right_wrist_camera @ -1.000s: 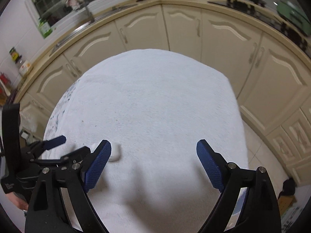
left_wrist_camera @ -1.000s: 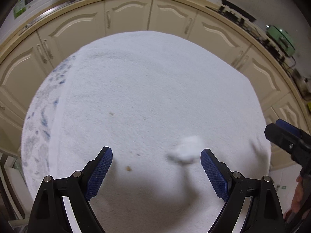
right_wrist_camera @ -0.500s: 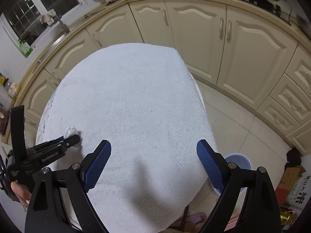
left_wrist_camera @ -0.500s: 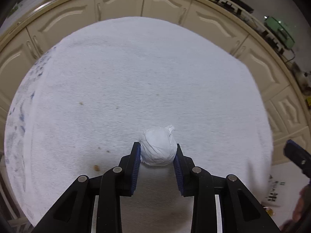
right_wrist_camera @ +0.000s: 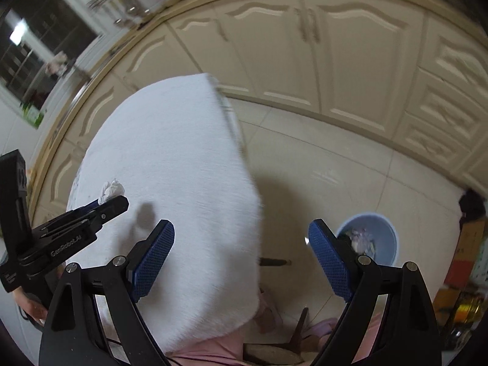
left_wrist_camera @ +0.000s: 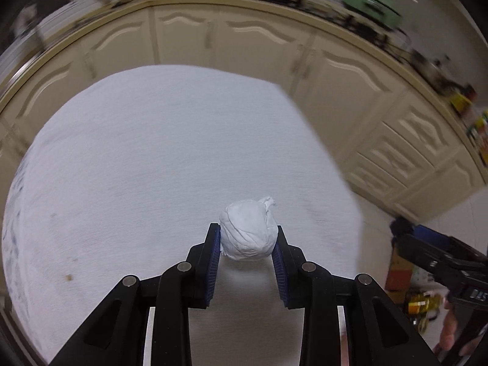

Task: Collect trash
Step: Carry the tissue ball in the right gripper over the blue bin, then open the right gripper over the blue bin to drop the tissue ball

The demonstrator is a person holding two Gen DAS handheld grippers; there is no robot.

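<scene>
The left hand-held gripper (left_wrist_camera: 246, 245) clamps a crumpled white paper ball (left_wrist_camera: 247, 232) above the white-covered tabletop (left_wrist_camera: 137, 158). Only the right wrist view shows the blue trash bin (right_wrist_camera: 385, 233) on the floor, beside the right hand-held gripper (right_wrist_camera: 241, 250), whose jaws stand wide and empty.

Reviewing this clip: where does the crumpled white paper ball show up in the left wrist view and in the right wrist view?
Left wrist view: the paper ball sits low in the centre, pinched between the left claw pads.
Right wrist view: it shows at the left edge, peeking past the left claw's tip.
Shared landmark: the white cloth-covered table.
</scene>
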